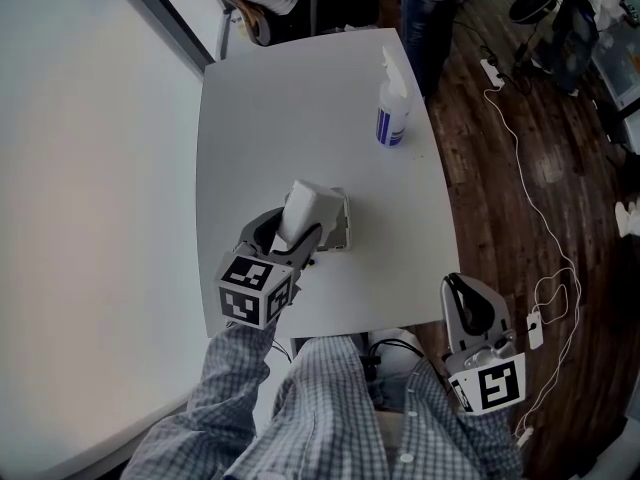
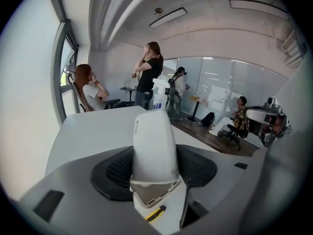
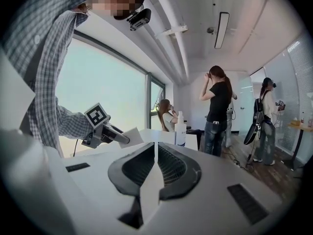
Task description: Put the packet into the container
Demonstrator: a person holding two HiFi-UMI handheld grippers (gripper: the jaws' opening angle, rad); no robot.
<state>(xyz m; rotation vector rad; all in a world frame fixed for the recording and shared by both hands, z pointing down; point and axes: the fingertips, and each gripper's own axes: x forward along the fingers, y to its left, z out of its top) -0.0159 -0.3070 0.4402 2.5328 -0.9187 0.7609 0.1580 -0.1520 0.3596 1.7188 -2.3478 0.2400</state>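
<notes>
Nearest the person, the right tongs (image 1: 466, 294) hang off the near edge of the tabletop (image 1: 300, 118), their ribbed dark pads closed together on nothing, well apart from the work. Just ahead, the left tongs (image 1: 290, 236) are clamped on the lower part of the packet (image 1: 308, 203), which stands nearly upright between the pads with its rounded top leaning away from the person. It is a soft white pouch, smooth and slightly puffed, with a flat crimped seam at the held end, so it will likely give under pressure and sag if released too high. The packet sits right at the container (image 1: 341, 230), a small low box with pale, perhaps see-through walls; from the head view I cannot tell whether the packet's far end is already inside the rim or only above it. To do this step well, I would tip the free end down over the opening, lower until it rests on the floor of the box, then part the pads and draw back along the packet's length so it does not catch and tip the light box. Farther along the matte white tabletop stands a spray bottle (image 1: 392, 113) with a blue label, and beyond it dark wood flooring with people.
</notes>
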